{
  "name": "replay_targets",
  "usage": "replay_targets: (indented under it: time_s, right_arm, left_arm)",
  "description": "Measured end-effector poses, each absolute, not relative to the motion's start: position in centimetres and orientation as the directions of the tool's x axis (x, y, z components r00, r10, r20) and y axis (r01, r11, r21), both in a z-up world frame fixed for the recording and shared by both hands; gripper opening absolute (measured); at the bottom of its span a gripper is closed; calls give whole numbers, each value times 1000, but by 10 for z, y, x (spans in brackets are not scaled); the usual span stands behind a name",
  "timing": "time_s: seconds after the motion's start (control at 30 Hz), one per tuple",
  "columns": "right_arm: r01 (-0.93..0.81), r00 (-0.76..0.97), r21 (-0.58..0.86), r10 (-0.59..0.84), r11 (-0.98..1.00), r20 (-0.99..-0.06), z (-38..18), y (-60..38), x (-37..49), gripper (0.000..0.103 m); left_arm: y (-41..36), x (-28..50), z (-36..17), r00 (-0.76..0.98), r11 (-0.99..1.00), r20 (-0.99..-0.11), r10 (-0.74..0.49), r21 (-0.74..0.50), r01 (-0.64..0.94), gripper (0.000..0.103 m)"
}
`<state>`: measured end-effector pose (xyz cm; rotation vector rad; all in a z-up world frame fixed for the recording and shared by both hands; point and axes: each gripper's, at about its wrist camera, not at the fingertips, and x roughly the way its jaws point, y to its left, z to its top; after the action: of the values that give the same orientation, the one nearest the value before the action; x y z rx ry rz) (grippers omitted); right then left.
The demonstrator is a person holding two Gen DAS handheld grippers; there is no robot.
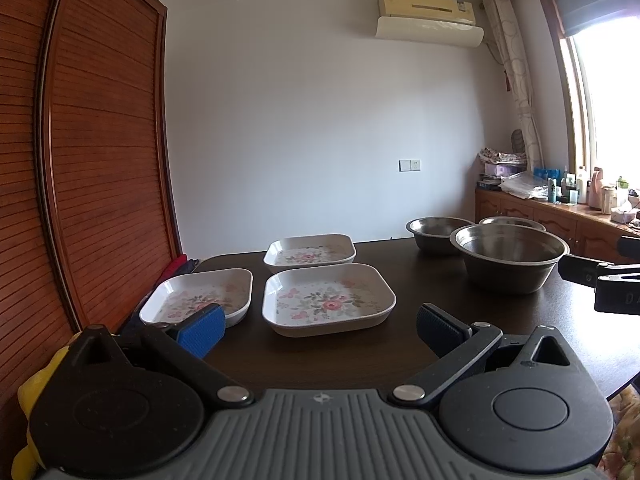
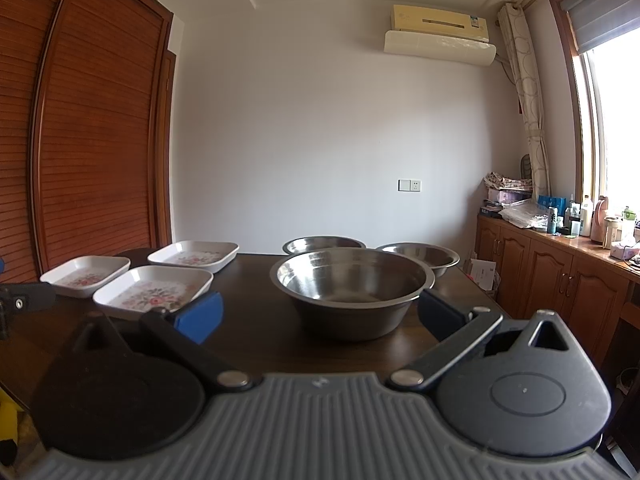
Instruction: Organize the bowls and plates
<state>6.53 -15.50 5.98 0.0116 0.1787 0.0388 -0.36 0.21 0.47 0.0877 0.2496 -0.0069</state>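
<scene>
The far steel bowl point(image 2: 323, 243) shows only its rim behind the nearest steel bowl point(image 2: 352, 288) in the right wrist view, and the third steel bowl point(image 2: 424, 258) is half covered on its left. In the left wrist view the left plate point(image 1: 196, 294) is partly hidden by a blue fingertip point(image 1: 202, 330).

Three square floral plates sit on the left part of the dark table point(image 1: 400, 276): the left plate, the near plate point(image 1: 328, 298) and the far plate point(image 1: 310, 252), close together, perhaps not touching. Three steel bowls cluster on the right part, well apart from the plates.

The left gripper point(image 1: 320, 328) hovers before the near plate, jaws wide, holding nothing. The right gripper point(image 2: 320, 314) faces the nearest bowl, jaws wide and empty.
</scene>
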Motion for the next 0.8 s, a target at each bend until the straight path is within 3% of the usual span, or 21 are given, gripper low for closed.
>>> replay_targets:
  time_s: [0.8]
  right_arm:
    - [-68, 982, -7, 66, 998, -179, 61, -149, 69, 103]
  left_arm:
    - [17, 2, -1, 962, 996, -273, 11, 93, 15, 103]
